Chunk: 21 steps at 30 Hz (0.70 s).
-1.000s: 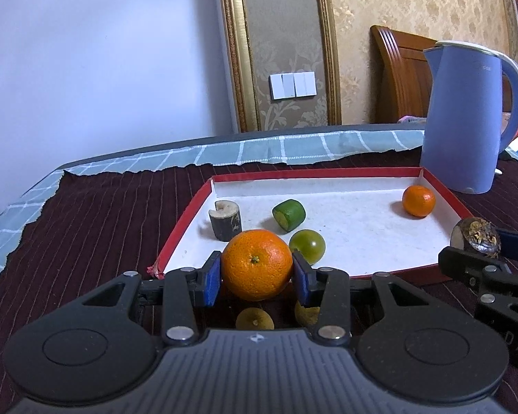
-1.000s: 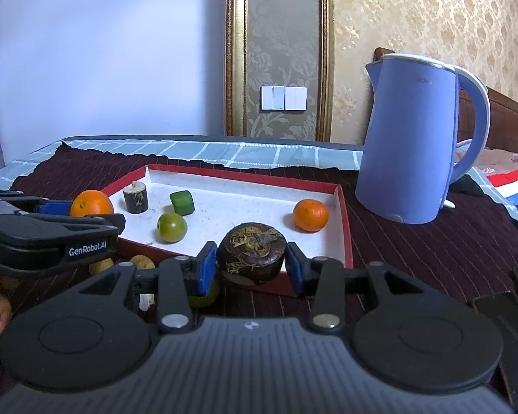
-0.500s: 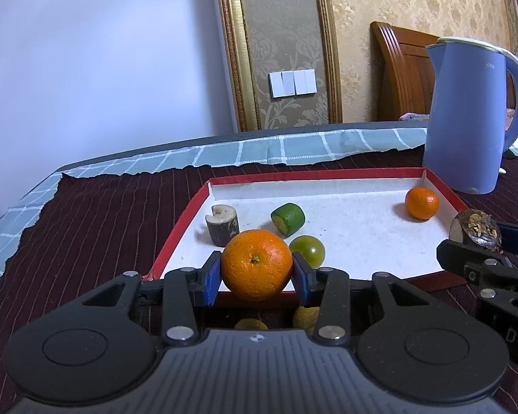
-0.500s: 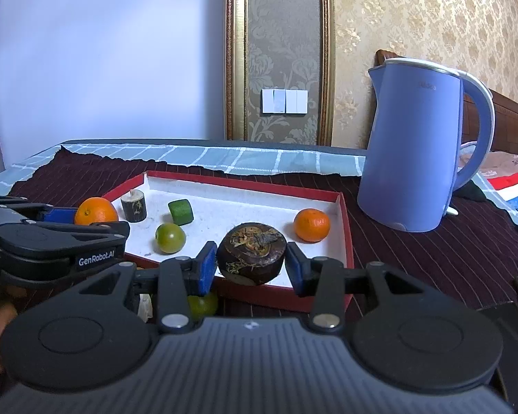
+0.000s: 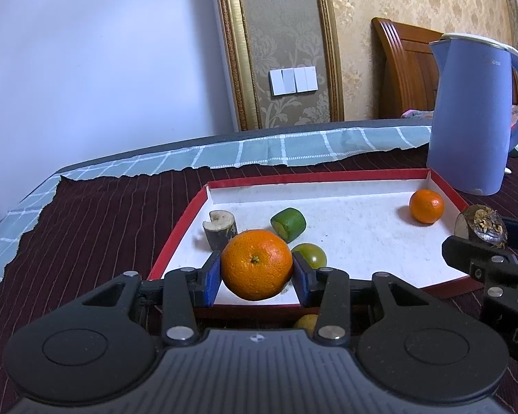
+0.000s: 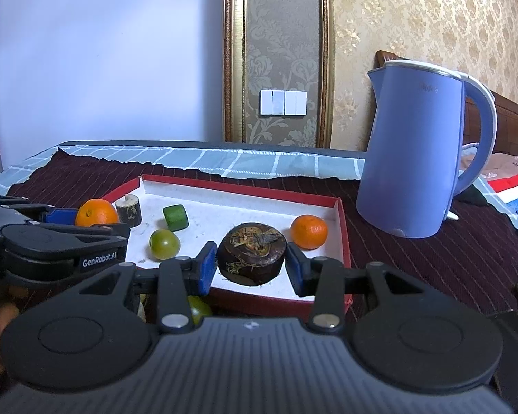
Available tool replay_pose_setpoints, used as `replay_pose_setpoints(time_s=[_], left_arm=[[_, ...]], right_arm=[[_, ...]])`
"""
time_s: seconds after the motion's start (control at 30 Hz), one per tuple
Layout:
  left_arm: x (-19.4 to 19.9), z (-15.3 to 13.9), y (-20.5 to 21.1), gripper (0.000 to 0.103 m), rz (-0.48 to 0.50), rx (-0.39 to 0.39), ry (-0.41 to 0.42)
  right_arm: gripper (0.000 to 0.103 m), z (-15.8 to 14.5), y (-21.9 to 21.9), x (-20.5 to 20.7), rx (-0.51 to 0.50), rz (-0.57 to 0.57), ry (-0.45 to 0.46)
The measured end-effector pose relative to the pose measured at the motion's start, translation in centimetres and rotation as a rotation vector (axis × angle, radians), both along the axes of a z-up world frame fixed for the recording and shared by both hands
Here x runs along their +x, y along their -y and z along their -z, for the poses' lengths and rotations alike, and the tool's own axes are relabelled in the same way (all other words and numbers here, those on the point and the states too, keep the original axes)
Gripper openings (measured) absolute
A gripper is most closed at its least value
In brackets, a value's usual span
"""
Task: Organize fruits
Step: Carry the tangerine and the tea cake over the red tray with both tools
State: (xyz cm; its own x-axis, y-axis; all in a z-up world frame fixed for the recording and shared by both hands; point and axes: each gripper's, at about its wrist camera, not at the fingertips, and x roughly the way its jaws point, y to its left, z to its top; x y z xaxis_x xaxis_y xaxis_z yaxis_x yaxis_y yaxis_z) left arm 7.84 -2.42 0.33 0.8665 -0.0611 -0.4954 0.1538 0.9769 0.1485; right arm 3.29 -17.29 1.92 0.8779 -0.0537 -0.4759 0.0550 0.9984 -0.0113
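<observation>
My left gripper (image 5: 256,278) is shut on a large orange (image 5: 256,264) and holds it over the near left edge of the red-rimmed white tray (image 5: 380,174). My right gripper (image 6: 248,265) is shut on a dark brown round fruit (image 6: 251,252) over the tray's near right part; this fruit also shows in the left wrist view (image 5: 481,225). In the tray lie a small orange (image 6: 309,232), a green round fruit (image 6: 164,244), a green cut piece (image 6: 175,217) and a brown wooden stub (image 6: 129,209).
A blue electric kettle (image 6: 421,151) stands right of the tray on the dark striped cloth (image 5: 86,224). A yellow fruit (image 5: 305,321) and a green fruit (image 6: 198,308) lie on the cloth before the tray. A wooden chair (image 5: 402,69) stands behind the table.
Both grippers have moved forward with their fruits, from before the tray's near rim to above its near part. The tray looks closer and lower in both views.
</observation>
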Motion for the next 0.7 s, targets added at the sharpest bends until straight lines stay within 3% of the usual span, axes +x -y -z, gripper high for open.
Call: replay_pose_setpoints(time_s=[0.7], left_arm=[[2.0, 0.1, 0.4, 0.041, -0.021, 0.018, 0.0]], right_arm=[[0.04, -0.3, 0.6, 2.2, -0.006, -0.001, 0.005]])
